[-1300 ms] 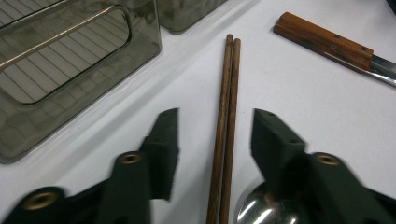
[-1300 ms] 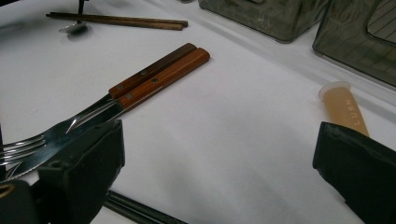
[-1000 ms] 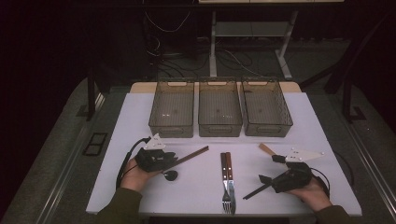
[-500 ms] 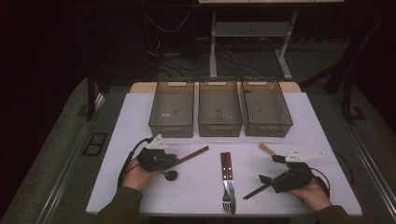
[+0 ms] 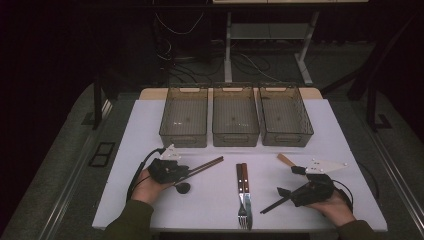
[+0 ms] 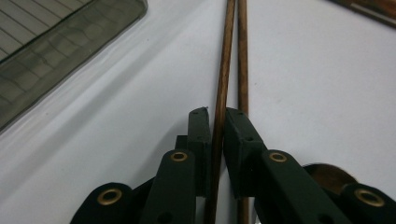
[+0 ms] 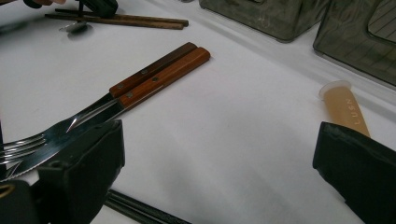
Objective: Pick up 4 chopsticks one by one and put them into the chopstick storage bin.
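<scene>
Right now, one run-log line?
left gripper: shut on chopstick | right gripper: open, idle | trays: empty | fork, knife: untouched

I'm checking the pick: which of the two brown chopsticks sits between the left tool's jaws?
The left chopstick in the left gripper view: it runs down between the left tool's jaws, while the other chopstick passes outside them, beside the right jaw.

Your one legible marking: pale letters reading "LUSN", possibly cut off, running lengthwise along the tan cylindrical plastic handle lying on the white table, seen in the right gripper view.
</scene>
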The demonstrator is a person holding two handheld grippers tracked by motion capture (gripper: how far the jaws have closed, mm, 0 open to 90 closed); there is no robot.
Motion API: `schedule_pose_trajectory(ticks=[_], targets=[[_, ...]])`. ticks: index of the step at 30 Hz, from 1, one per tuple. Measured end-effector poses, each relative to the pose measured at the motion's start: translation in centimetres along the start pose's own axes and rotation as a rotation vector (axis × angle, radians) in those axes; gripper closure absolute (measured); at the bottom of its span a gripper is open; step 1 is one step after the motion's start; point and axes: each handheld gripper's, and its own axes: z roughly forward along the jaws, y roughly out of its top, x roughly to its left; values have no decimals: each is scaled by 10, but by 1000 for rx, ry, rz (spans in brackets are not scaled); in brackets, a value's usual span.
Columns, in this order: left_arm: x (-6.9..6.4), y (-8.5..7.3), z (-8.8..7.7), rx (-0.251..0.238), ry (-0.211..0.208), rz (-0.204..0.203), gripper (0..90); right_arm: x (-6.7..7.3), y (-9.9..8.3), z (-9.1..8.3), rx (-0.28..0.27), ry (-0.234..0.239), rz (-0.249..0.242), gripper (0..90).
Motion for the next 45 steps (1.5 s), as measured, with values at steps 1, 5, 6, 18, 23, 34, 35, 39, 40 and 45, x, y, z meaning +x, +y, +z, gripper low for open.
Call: schedule_pose_trajectory(ticks=[1, 5, 6, 18, 23, 34, 35, 39, 40, 45], targets=[[0, 0, 0, -3, -2, -3, 802, 0, 0, 0, 0, -1, 0, 24], [0, -1, 0, -9, 2, 7, 810, 0, 0, 0, 1, -1, 0, 24], [-1, -1, 0, -4, 9, 14, 812, 0, 0, 0, 2, -1, 0, 24], [-2, 0, 1, 4, 14, 53, 850, 0, 0, 0, 1, 0, -1, 24], [0, 0, 0, 0, 2, 43, 852, 0, 0, 0, 0, 1, -2, 24], [-1, 3, -2, -1, -5, 17, 853, 1, 0, 0, 1, 0, 2, 24], [0, 4, -3, -2, -5, 16, 853, 1, 0, -1, 1, 0, 0, 24], [0, 6, -10, -10, -8, -2, 853, 1, 0, -1, -4, 2, 1, 24], [1, 7, -12, -13, -11, -8, 853, 1, 0, -1, -4, 2, 1, 24], [0, 8, -18, -7, -27, -27, 853, 2, 0, -1, -3, 3, -1, 24]])
